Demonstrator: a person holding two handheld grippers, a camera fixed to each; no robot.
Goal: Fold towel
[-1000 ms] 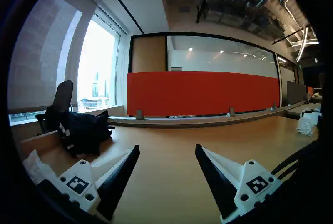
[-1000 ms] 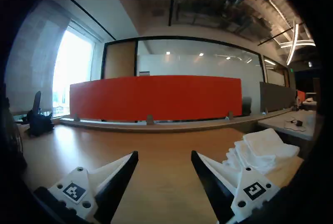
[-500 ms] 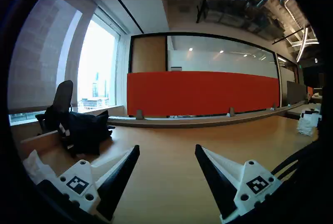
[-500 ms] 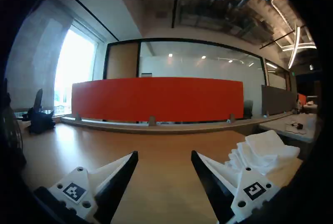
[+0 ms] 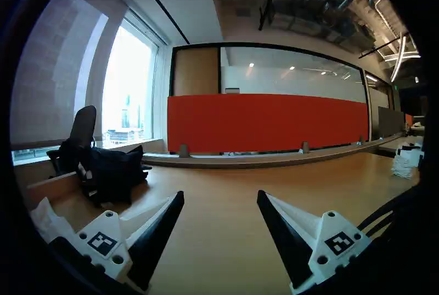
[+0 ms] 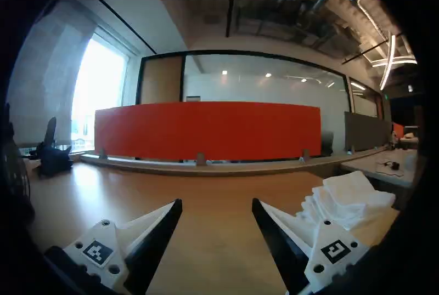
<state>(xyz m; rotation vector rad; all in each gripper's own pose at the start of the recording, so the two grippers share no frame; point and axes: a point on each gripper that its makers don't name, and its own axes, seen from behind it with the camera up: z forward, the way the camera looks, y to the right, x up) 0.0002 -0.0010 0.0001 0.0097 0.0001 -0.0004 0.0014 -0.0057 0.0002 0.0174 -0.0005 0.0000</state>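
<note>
The left claw [image 5: 220, 192] was spread wide with nothing between its fingers, and it sat low over the bare wooden surface [image 5: 219, 240]. Just beside its left finger, at the near left, lay a crumpled white scrap [image 5: 46, 218]; I could not tell what it was made of. Farther left on the surface a black bag [image 5: 112, 174] slumped, with a dark chair [image 5: 82, 130] behind it and a bright window [image 5: 129, 95] beyond that. A red divider [image 5: 266, 122] ran along the far edge of the surface. At the far right a small white stack [image 5: 406, 163] stood on the surface, too small to make out in detail.

The right claw [image 6: 216, 200] was also spread and held nothing, and it too sat low over the same wood. The towels [image 6: 351, 196] lay in a folded white stack on the surface near its right finger, whose white part overlapped the stack's near edge in the right gripper view. Whether they touched could not be told. Neither finger pressed on the cloth. In that view the bag was small at the far left, well apart from the towels. The divider again closed off the far side, with a glass wall [image 6: 263, 84] above it.
</note>
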